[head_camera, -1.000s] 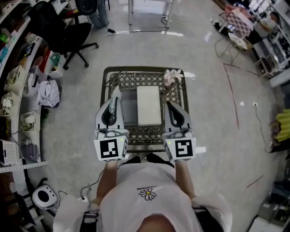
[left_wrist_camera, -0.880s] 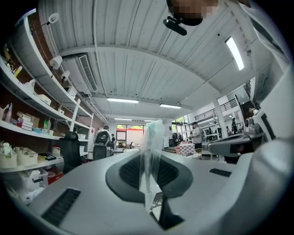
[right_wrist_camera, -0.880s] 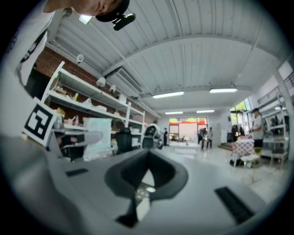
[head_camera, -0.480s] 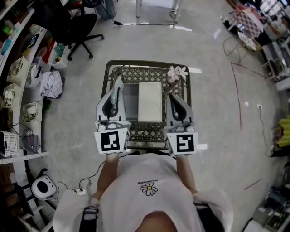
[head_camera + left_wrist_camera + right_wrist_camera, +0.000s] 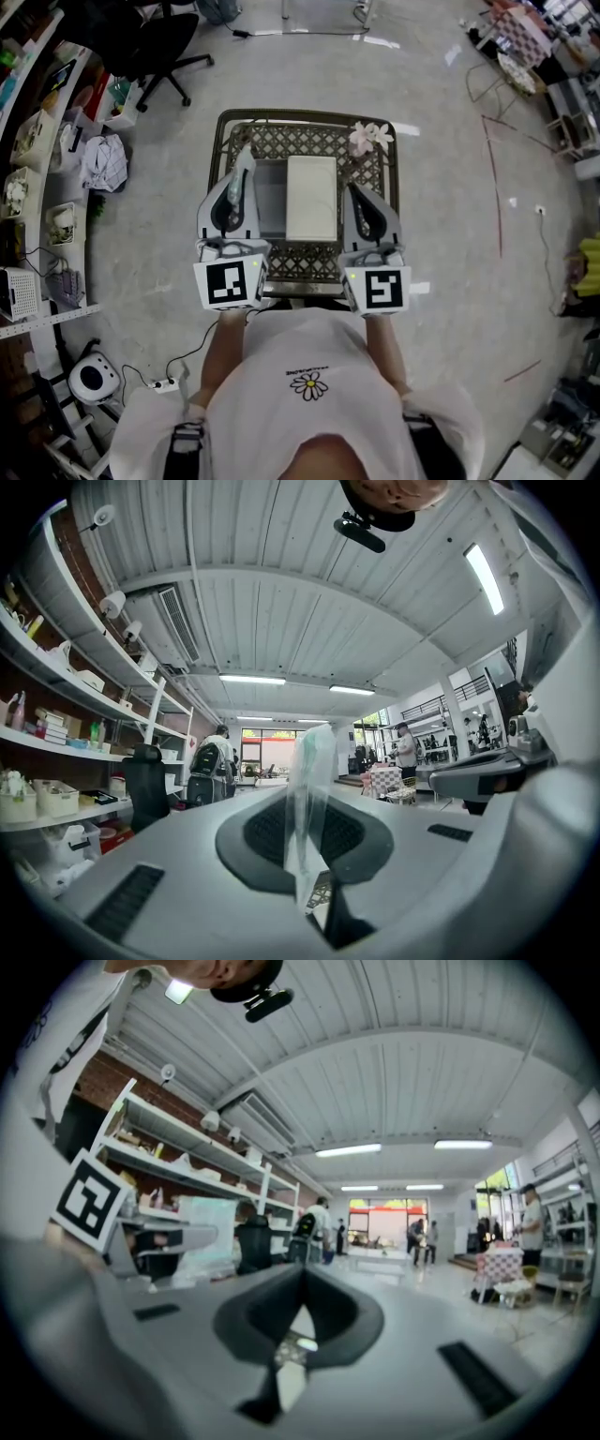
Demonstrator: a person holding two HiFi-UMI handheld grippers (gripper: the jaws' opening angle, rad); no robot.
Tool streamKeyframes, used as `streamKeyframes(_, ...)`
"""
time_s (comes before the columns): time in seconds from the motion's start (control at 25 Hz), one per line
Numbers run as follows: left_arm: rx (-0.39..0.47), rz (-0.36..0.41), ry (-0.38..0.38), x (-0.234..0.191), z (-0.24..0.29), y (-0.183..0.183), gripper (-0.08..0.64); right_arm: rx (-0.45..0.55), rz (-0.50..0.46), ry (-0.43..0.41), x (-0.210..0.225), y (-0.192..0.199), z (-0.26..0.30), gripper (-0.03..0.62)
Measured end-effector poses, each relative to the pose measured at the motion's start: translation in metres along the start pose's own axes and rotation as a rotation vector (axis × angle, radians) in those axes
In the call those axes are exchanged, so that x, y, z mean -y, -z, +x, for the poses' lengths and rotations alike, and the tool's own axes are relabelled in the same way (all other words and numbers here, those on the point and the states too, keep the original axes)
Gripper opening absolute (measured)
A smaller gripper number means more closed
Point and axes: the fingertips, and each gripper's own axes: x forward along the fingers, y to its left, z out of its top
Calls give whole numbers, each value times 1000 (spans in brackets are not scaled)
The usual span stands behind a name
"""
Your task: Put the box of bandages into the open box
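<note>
My left gripper (image 5: 242,176) is shut on the box of bandages (image 5: 244,159), a thin pale-green pack in clear wrap. The pack stands upright and edge-on between the jaws in the left gripper view (image 5: 309,794). It hangs over the left edge of the open grey box (image 5: 269,208) on the lattice table (image 5: 309,116). A white flat lid (image 5: 311,197) lies against the box's right side. My right gripper (image 5: 356,193) hovers to the right of the lid, jaws together with nothing in them (image 5: 300,1286). The right gripper view shows the pack (image 5: 208,1227) from the side.
A pink artificial flower (image 5: 369,137) lies at the table's far right corner. A black office chair (image 5: 150,42) and shelves with bins (image 5: 42,141) stand to the left. Smooth grey floor surrounds the table.
The head view has shifted a little, so the table sits higher in the picture. Both grippers keep their places over the table, and the left one still holds the pack.
</note>
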Motion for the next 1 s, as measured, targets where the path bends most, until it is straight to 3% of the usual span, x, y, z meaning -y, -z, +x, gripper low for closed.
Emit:
streamKeyframes(0.2,-32,-32,41,-2,10,13,38,-22,13,0,1,9,4,29)
streamKeyframes(0.36,-109,-75,74,-5,17,33,37,-51,47,-8,-2,17,2,29)
streamKeyframes(0.72,-384,-232,150,-10,32,115,37,-130,115,-15,-2,50,-5,29)
streamKeyframes(1.0,-670,-344,216,-8,36,197,37,-173,187,-28,-1,66,-8,29)
